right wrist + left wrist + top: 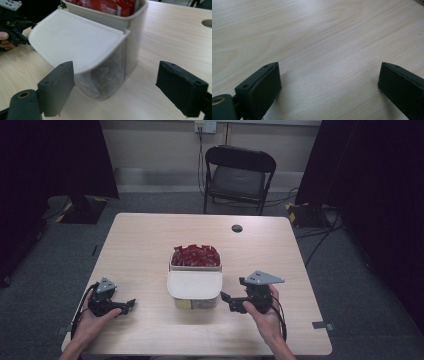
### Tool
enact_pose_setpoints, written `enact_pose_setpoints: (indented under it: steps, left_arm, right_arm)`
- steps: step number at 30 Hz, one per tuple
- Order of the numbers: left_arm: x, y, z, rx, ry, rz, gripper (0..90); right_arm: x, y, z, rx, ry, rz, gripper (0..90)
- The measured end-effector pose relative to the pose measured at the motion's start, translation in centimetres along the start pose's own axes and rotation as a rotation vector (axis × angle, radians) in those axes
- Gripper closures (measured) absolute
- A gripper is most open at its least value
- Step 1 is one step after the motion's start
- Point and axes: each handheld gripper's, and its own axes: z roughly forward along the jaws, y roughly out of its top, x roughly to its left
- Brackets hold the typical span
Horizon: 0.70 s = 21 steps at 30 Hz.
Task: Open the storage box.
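Note:
A pale two-part container (pixel 195 285) stands at the middle of the wooden table (pixel 140 240). Its far compartment is packed with red packets (pixel 195 256); a white hinged lid (pixel 194 284) covers the near clear compartment. My left gripper (pixel 131 304) rests low at the front left, held in a hand, open over bare wood (pixel 329 82). My right gripper (pixel 227 301) sits just right of the container, open, its jaws pointing at the near compartment (pixel 105 75) without touching it. The lid (pixel 75 42) and red packets (pixel 105 5) appear close in the right gripper view.
A black folding chair (pixel 239 176) stands beyond the table's far edge. A round hole (pixel 237 228) marks the tabletop at the far right. Cables run along the floor at the right. The other hand with the left gripper (pixel 12 27) appears behind the lid.

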Motion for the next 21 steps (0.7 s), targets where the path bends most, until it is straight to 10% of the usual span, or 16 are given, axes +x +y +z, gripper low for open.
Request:
enact_pose_setpoints:
  steps: [21]
  left_arm:
    - [0.0, 0.0, 0.0, 0.001, 0.0, 0.002, 4.1]
  right_arm:
    - [1.9, -2.5, 4.3, 0.077, 0.079, 0.005, 14.4]
